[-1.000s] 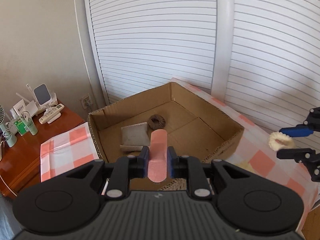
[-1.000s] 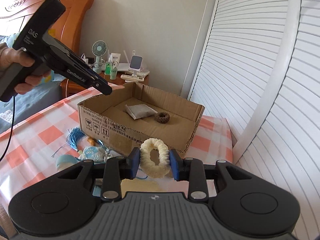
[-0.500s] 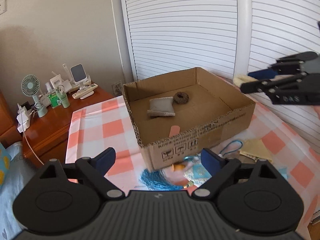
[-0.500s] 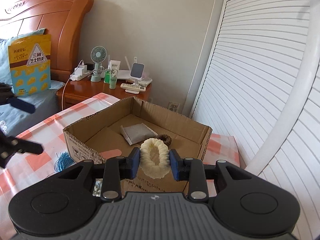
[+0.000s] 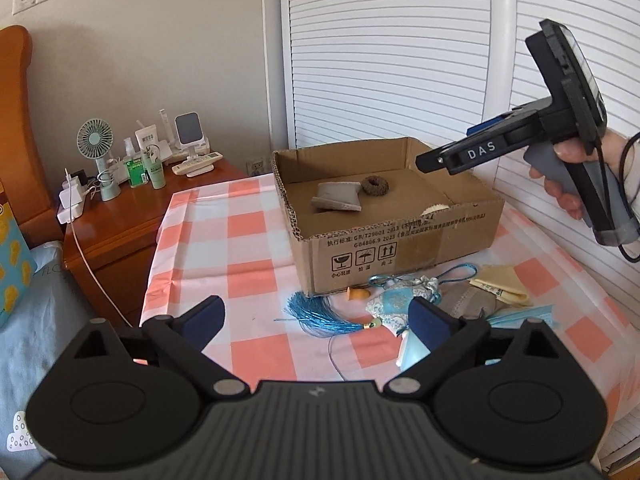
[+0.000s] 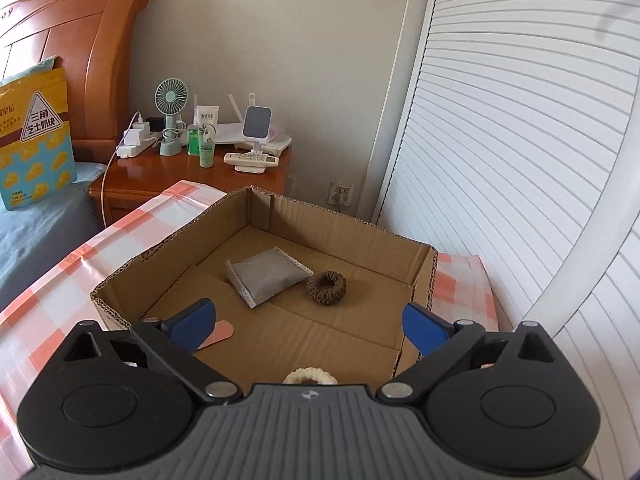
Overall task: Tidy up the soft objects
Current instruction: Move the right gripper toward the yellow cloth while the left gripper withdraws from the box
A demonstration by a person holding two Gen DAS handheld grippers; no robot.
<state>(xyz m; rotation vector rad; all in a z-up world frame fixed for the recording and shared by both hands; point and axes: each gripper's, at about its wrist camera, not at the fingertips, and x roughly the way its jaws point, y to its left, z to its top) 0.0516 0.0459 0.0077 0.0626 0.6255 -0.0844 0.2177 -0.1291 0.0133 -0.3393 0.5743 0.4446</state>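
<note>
The cardboard box (image 6: pixel 256 256) sits open on a table with a pink and white checked cloth (image 5: pixel 240 232), right by the white slatted doors (image 5: pixel 392 52), and it's got most of the soft stuff in it already: a grey fabric pouch (image 6: pixel 267 274) lying flat near the middle, a brown scrunchie (image 6: pixel 326 288) just beside it, a pink strip (image 6: pixel 218 333) down by the near left wall, and a cream scrunchie (image 6: pixel 310 376) at the near edge, half hidden behind the gripper body. Beside the table there's a wooden nightstand (image 6: pixel 188 174) with a little green fan (image 6: pixel 172 98), a remote and some bottles, and a wooden bed headboard (image 6: pixel 76 40) past that. In front of the box, outside it, a few bits are scattered on the cloth: a blue tassel (image 5: pixel 320 314), a patterned blue sachet (image 5: pixel 394 300), a pale yellow cloth (image 5: pixel 500 284), plus something light blue that I can't really make out. The right gripper (image 6: pixel 310 322) hangs over the box with its jaws spread wide, they've only just been opening, and nothing's between them, the cream scrunchie lies below on the box floor. From the left view you can see a hand (image 5: pixel 568 184) holding it by the handle. The left gripper (image 5: pixel 316 316) is out in front of the box over the cloth, jaws also just opened up wide and empty
</note>
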